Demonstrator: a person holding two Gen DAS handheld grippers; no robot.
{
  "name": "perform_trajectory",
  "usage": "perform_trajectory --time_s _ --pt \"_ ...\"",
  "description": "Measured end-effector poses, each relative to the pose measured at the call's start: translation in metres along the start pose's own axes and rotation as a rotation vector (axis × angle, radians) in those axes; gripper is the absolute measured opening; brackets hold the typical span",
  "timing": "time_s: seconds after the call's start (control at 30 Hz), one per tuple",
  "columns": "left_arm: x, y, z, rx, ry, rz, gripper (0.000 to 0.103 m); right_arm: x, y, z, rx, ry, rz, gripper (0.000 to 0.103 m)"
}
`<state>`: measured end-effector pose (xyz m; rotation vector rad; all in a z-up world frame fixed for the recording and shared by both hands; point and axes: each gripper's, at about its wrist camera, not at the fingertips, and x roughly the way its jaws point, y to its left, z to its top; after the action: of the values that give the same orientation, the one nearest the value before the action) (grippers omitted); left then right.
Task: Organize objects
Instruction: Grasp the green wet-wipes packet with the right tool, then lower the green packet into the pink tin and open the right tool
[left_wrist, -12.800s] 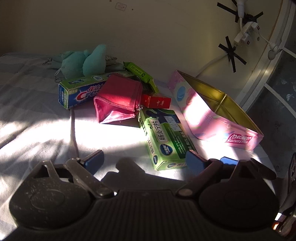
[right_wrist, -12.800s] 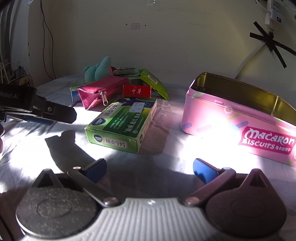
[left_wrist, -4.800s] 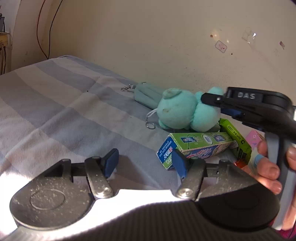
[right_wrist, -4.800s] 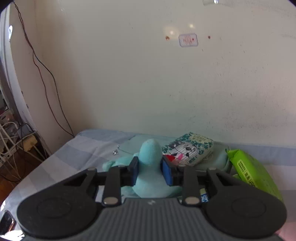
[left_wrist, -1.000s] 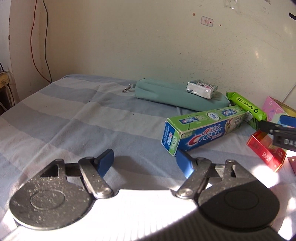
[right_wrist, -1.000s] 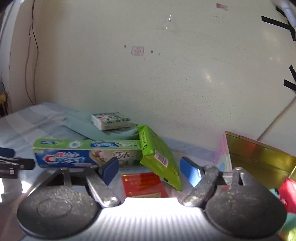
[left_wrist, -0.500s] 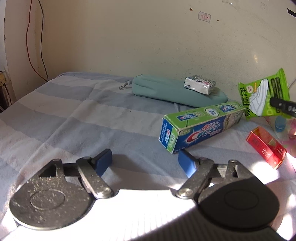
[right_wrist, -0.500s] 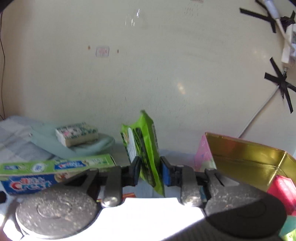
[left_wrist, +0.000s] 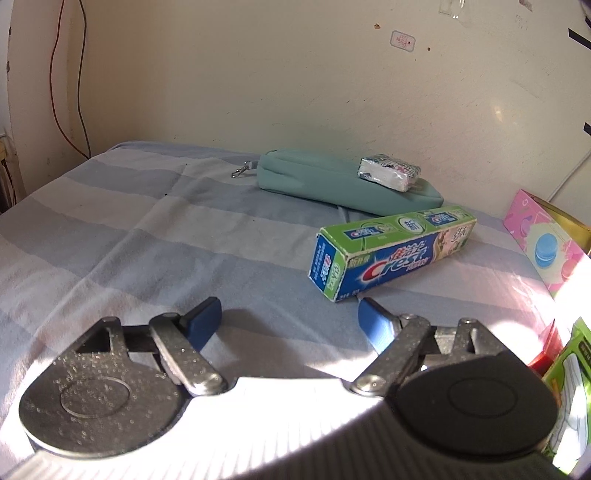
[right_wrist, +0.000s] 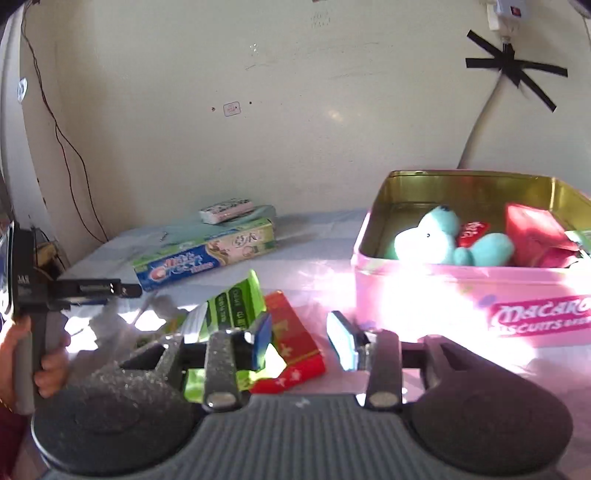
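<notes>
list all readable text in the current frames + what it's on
"Crest", with the character "新" on top: toothpaste box
"MACARO… BISCUITS": pink biscuit tin, words cut off at the frame edge
"DAS", seen mirrored: side of the left hand-held gripper
Too blurred or small to read: the green packet, the red box, the tissue pack, the sticker on the wall, the red item inside the tin
</notes>
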<state>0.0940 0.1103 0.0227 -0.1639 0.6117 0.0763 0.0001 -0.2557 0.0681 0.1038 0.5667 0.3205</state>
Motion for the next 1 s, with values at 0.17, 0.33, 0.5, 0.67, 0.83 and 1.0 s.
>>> perform_trajectory --time_s 0.17,0.33,0.5,0.67,0.83,1.0 --pt "-0.02 -0.004 -0.008 -0.031 0.048 -0.077 0.082 -0.008 -0.011 -0.011 0.014 -0.01 0.045 0.046" --pt "-0.054 -0.026 -0.028 -0.047 0.136 -0.311 0.082 0.0 -0.011 -0.005 0.026 -0.021 0.096 0.047" --pt "-0.06 -0.062 -0.046 -0.047 0.213 -0.453 0.081 0.008 -0.005 -0.011 0.028 0.01 0.154 0.042" --pt "-0.056 -0.101 -0.054 0.036 0.166 -0.399 0.077 0.021 0.003 -0.019 0.051 0.071 0.257 0.015" --pt "-0.066 -0.098 -0.038 -0.005 0.163 -0.446 0.06 0.001 0.011 -0.029 -0.038 0.043 0.229 0.013" --pt "-0.089 -0.131 0.0 0.051 0.05 -0.523 0.06 -0.025 -0.007 -0.014 0.014 -0.081 0.228 0.013"
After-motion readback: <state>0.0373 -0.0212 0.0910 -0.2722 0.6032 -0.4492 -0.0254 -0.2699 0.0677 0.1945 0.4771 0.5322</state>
